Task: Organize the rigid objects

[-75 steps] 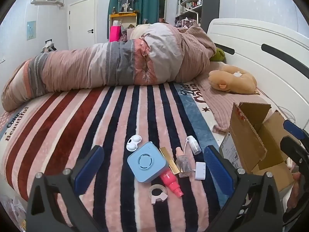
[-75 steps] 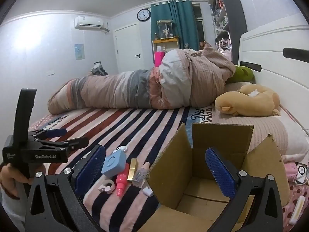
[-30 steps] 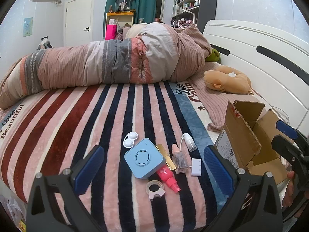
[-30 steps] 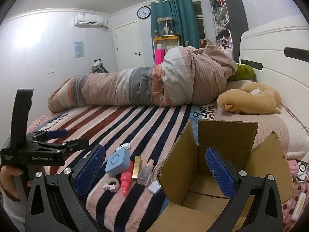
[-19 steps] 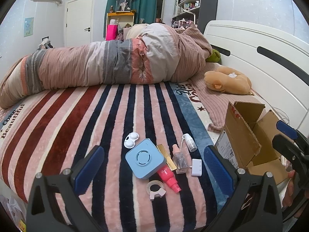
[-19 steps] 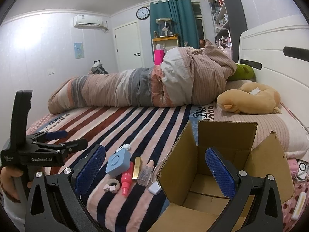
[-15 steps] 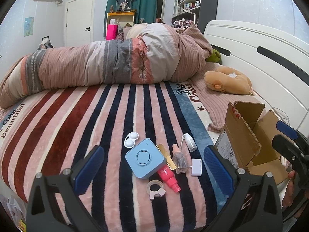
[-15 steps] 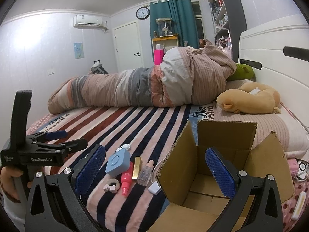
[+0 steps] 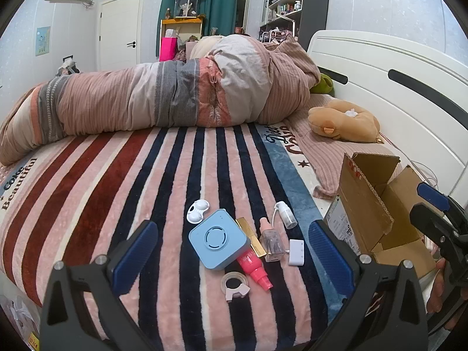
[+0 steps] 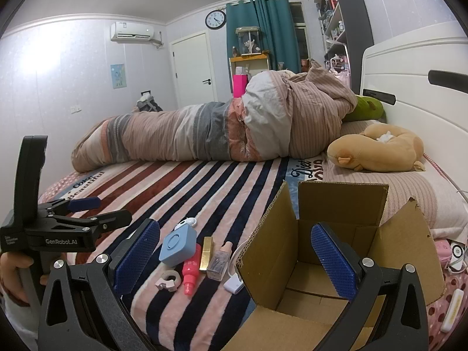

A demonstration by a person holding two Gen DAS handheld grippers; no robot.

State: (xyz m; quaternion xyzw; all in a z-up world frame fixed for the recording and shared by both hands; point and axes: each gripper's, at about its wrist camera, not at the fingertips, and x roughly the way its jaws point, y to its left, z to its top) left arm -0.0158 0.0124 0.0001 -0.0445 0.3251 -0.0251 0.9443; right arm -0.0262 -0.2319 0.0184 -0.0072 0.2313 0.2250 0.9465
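Right now you are working over a striped blanket [image 9: 175, 175] on a bed in a bedroom. Your left gripper [image 9: 231, 251] is hovering, jaws wide apart, above the small items: blue square box [image 9: 218, 238], pink bottle [image 9: 254, 267], tape ring [image 9: 234, 285]. Your right gripper [image 10: 234, 251], also spread, is hanging over the open cardboard box [image 10: 336, 234] lying just beside them.

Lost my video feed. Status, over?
Left gripper and right gripper open, empty. Small items lie loose beside the blue box. Cardboard box open, nothing blocking.
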